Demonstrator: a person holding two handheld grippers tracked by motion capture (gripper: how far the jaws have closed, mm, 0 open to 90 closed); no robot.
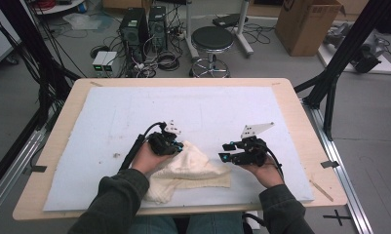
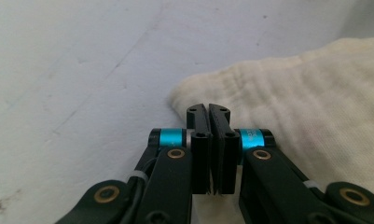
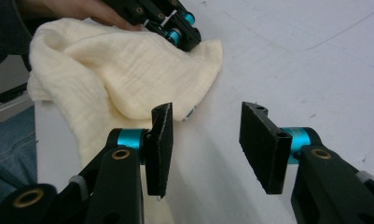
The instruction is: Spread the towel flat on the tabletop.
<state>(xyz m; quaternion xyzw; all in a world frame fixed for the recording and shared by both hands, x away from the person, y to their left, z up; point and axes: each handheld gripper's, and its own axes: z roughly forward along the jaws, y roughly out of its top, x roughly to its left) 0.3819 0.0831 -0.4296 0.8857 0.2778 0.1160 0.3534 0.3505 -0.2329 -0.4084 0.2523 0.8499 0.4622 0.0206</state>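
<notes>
Left claw (image 2: 208, 112) clenched on the cream cloth's (image 2: 315, 107) edge; right claw (image 3: 205, 140) released, empty.

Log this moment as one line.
left gripper: shut on cloth edge | right gripper: open, beside cloth | mat

- A white foam mat (image 1: 134, 117) covers most of a light wooden table (image 1: 300, 122).
- Beyond the table, a round black stool (image 1: 212, 39) stands on the grey floor.
- Two black computer towers (image 1: 143, 27) stand left of the stool, among tangled cables.
- A brown cardboard box (image 1: 306, 24) sits far right.
</notes>
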